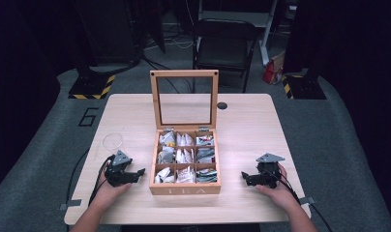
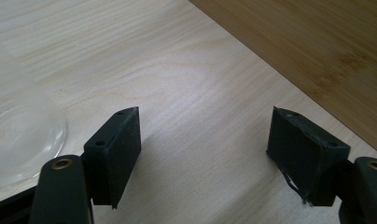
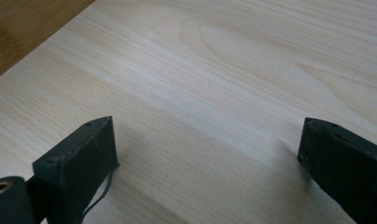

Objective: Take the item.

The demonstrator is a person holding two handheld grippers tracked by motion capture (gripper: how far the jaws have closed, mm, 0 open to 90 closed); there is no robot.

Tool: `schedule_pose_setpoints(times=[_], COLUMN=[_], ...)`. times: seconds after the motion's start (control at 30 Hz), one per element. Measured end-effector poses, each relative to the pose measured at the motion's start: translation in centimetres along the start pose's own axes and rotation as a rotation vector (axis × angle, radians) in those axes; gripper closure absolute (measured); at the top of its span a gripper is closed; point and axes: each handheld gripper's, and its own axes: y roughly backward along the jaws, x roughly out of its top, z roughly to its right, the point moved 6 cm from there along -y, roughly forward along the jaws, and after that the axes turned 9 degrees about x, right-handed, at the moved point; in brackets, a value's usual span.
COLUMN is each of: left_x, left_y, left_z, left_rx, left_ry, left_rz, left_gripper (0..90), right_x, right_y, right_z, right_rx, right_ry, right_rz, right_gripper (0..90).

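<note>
Pale wood-grain table (image 1: 251, 125); darker brown tea box (image 1: 185, 189).

This looks like a lab or recording studio set up for capture work, not a home. A pale wooden tabletop (image 1: 242, 121) stands alone on grey carpet (image 1: 338, 140), ringed by dark surroundings. Heavy stand bases edged with yellow-and-black hazard tape (image 1: 93, 87) sit on the floor at both far corners, and loose cables (image 1: 176, 41) trail across the floor behind. A number 6 (image 1: 88, 116) is marked on the carpet beside the tabletop, as if stations are numbered. A black folding chair (image 1: 223, 46) waits at the far side, and strips of tape (image 1: 70, 204) fix things at the near edge
</note>
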Motion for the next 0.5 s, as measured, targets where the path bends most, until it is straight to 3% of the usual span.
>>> schedule_pose_setpoints(times=[0.5], left_x=[-0.04], left_y=[0.06], left_z=[0.05], left_rx=[0.006], left_ry=[0.023], left_rz=[-0.003], left_gripper=[26.7], right_x=[0.0], right_y=[-0.01], right_z=[-0.02], right_rx=[-0.002], right_ry=[-0.003], right_rz=[0.002], right_gripper=[3.9])
